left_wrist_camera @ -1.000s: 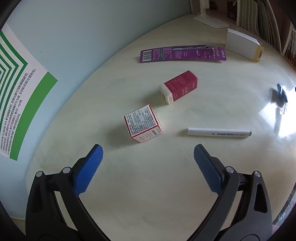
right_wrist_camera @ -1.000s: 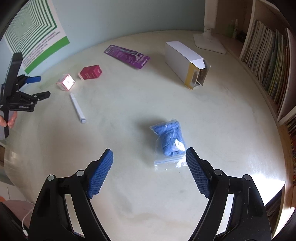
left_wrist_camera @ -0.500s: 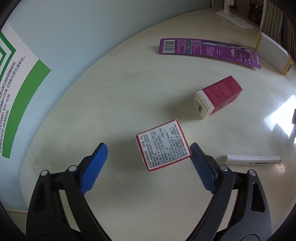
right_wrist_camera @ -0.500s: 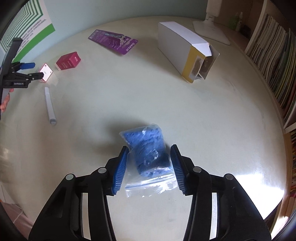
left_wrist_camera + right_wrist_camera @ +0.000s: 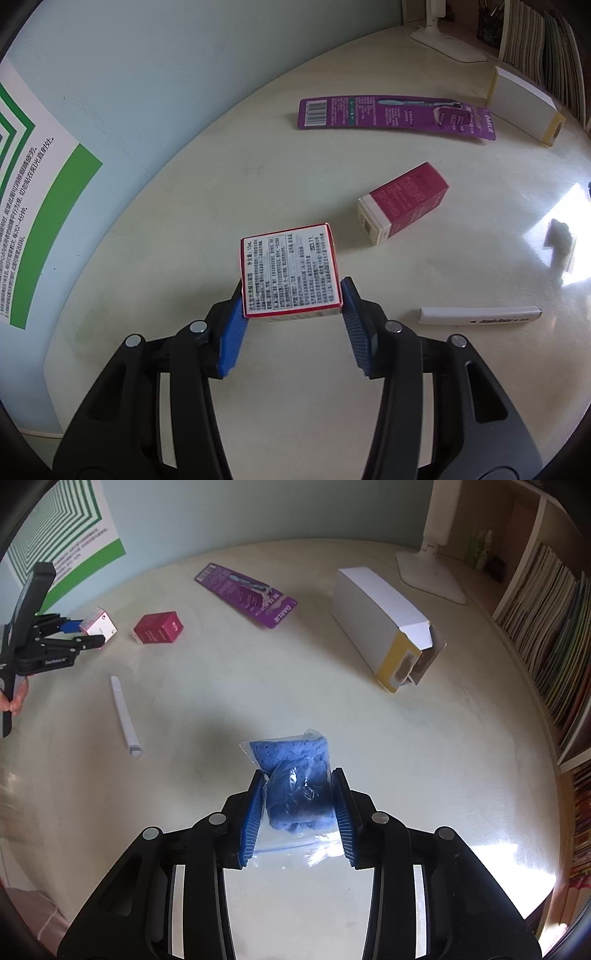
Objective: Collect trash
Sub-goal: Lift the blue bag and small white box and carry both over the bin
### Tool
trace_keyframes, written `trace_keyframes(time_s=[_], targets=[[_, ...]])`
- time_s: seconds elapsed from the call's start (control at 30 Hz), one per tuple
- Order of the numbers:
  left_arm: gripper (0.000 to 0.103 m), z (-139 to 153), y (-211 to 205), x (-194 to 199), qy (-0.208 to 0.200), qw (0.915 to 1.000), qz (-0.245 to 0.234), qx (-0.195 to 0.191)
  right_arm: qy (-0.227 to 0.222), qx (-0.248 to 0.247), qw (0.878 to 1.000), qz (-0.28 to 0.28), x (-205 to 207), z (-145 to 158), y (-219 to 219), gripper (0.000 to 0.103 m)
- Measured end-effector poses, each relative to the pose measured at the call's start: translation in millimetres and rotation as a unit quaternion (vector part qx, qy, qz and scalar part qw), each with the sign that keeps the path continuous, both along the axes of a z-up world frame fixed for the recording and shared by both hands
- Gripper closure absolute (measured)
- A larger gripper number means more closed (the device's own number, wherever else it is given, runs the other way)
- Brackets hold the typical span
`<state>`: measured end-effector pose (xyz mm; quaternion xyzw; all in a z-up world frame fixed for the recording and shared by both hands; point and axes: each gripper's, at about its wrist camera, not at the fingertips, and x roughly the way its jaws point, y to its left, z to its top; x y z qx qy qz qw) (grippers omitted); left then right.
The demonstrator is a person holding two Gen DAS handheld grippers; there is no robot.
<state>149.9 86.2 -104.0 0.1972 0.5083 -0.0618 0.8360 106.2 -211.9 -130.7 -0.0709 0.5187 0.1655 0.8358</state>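
left gripper (image 5: 291, 299): jaws closed on sides of small red-edged box (image 5: 290, 278), label up, for a flat grip | right gripper (image 5: 298, 801): jaws squeeze blue-filled plastic bag (image 5: 295, 775) at its bulk, on table (image 5: 221, 686) | other trash is not collected yet

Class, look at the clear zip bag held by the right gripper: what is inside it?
Inside the clear zip bag sits crumpled blue material, possibly cloth. The right gripper clamps the bag, its pads covering both sides, so anything beneath the bundle cannot be seen.
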Motion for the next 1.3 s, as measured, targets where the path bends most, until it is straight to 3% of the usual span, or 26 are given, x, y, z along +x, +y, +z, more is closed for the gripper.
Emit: trace_keyframes(time_s=[0.33, 0.7, 1.0, 1.3], targets=[[0.057, 42.4, -44.4, -35.8, -0.032, 0.9975, -0.063, -0.002, -0.037, 0.016, 0.999, -0.015, -36.6, 35.6, -16.1, 0.066], [0.057, 53.6, -120.9, -82.9, -0.036, 0.9880, -0.150, -0.001, -0.053, 0.028, 0.996, -0.070, -110.8, 48.7, -66.9, 0.066], [0.057, 61.6, -206.5, -134.4, -0.032, 0.9724, -0.231, -0.010, -0.055, 0.031, 0.989, -0.137, -189.0, 52.1, -130.5, 0.066], [0.057, 62.1, -285.3, -193.4, -0.025, 0.9497, -0.312, -0.016, -0.054, 0.030, 0.976, -0.210, -267.9, 50.7, -188.4, 0.066]])
